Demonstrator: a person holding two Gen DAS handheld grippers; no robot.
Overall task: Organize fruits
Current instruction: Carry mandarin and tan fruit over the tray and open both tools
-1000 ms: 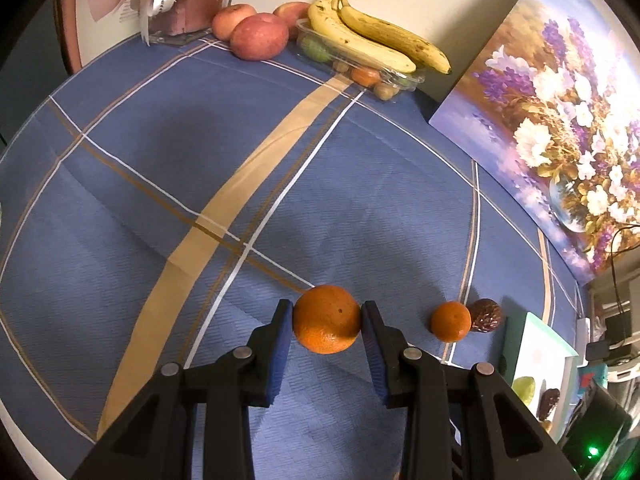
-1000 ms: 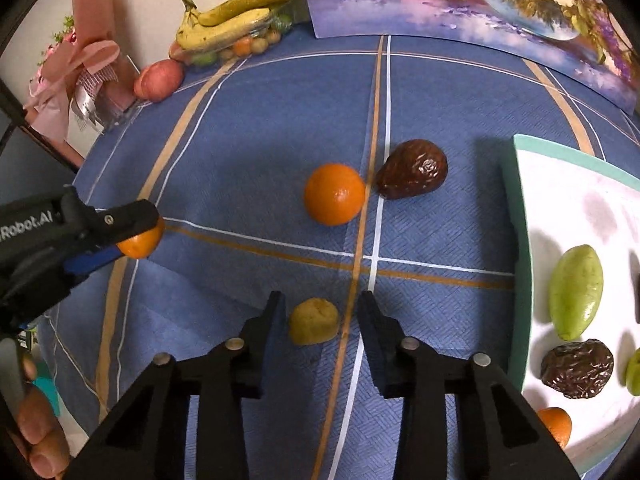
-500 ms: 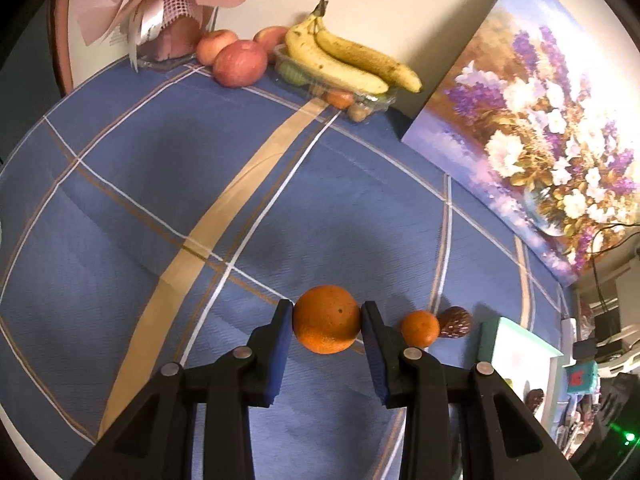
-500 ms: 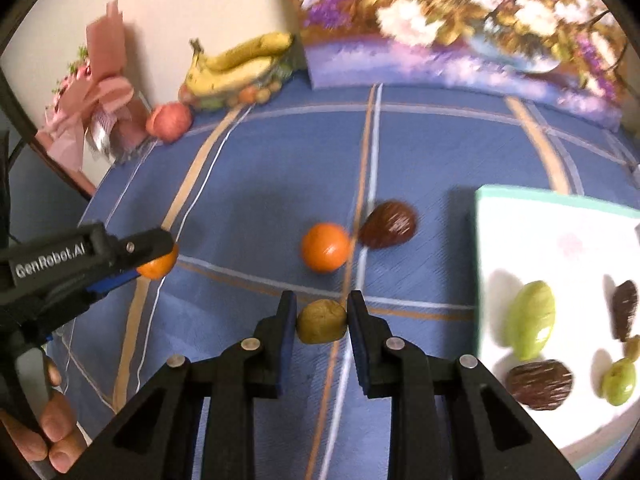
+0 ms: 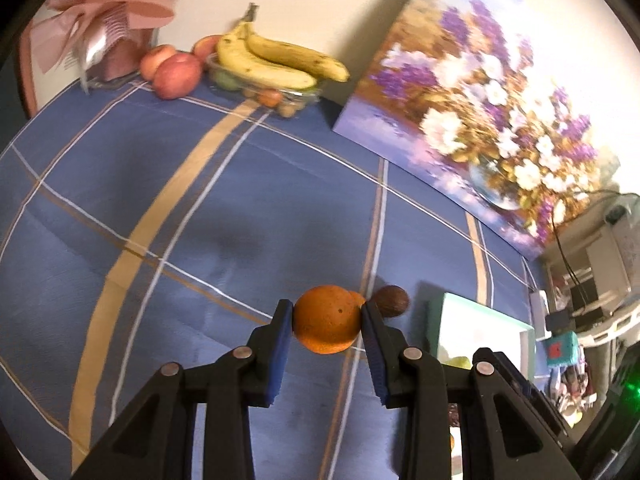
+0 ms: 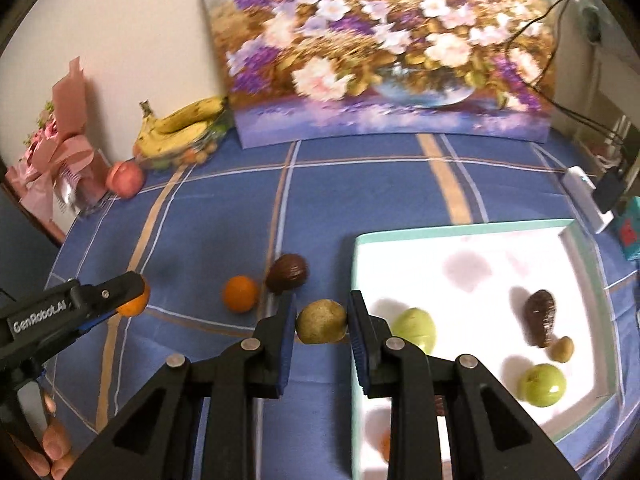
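Both grippers are carrying fruit toward the white tray (image 6: 472, 236), which has a mint green rim and lies on the blue checked tablecloth (image 5: 200, 200). The left gripper (image 5: 327, 320) pinches an orange (image 5: 326, 318) between its blue pads, lifted above the cloth. The right gripper (image 6: 322, 322) pinches a yellow-green fruit (image 6: 321, 321), held just beside the tray's near-left edge. To do this step well, I think each fruit should be lifted clear over the raised rim before lowering, and the jaws should open only when the fruit touches the tray floor, because round fruits roll easily. The tray already holds a green fruit (image 6: 414, 329), another green one (image 6: 543, 384), a dark brown fruit (image 6: 541, 317) and a small tan one (image 6: 561, 349), but its far part is free, so there is room. A second orange (image 6: 240, 293) and a brown fruit (image 6: 287, 273) wait on the cloth between the grippers; the left one must pass above them
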